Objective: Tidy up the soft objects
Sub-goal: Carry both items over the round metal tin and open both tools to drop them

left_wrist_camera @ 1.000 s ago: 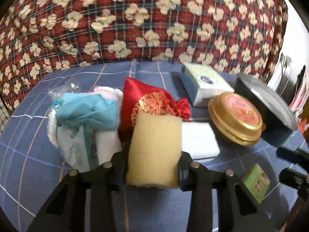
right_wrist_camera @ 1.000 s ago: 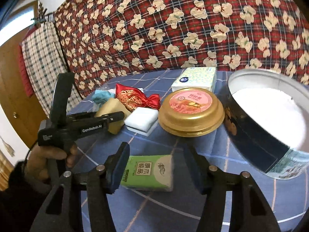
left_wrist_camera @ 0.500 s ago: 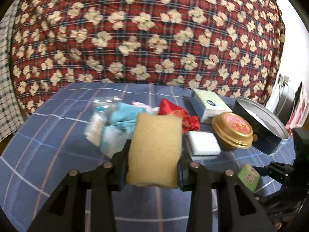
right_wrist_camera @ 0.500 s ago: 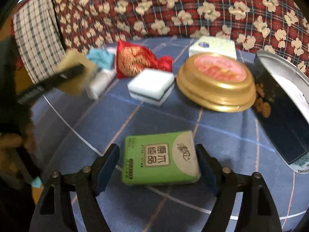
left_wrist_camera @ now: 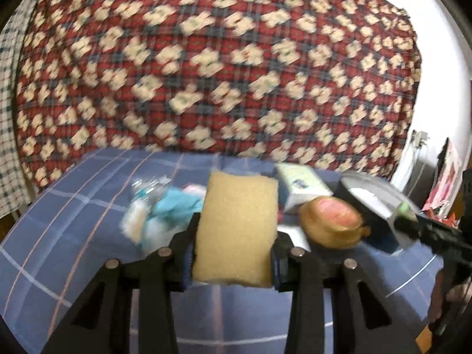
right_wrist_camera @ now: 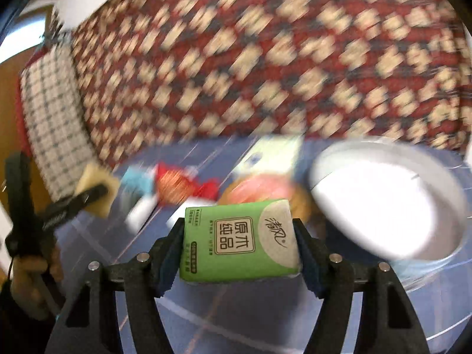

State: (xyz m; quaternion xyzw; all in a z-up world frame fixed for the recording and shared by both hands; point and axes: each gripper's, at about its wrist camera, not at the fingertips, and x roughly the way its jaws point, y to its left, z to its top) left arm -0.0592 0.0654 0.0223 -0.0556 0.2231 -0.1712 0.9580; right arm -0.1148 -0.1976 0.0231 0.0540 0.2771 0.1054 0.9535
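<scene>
My left gripper [left_wrist_camera: 233, 253] is shut on a yellow sponge [left_wrist_camera: 236, 224] and holds it above the blue checked tablecloth [left_wrist_camera: 73, 221]. My right gripper [right_wrist_camera: 239, 253] is shut on a green tissue pack [right_wrist_camera: 239, 242], lifted off the cloth. The round tin [right_wrist_camera: 389, 203] with a white inside stands open at the right, just beyond the pack; it also shows in the left wrist view [left_wrist_camera: 371, 203]. The left gripper with its sponge [right_wrist_camera: 94, 188] shows at the left of the right wrist view. Both views are blurred.
On the cloth lie a teal and white cloth bundle [left_wrist_camera: 159, 212], a red pouch [right_wrist_camera: 177, 185], a white tissue box [left_wrist_camera: 301, 188], and a gold lid [left_wrist_camera: 330, 224]. A red floral quilt [left_wrist_camera: 221, 59] rises behind the table.
My right gripper has closed on the green tissue pack and lifted it toward the tin. My left gripper has raised the sponge higher and pulled back from the pile.
</scene>
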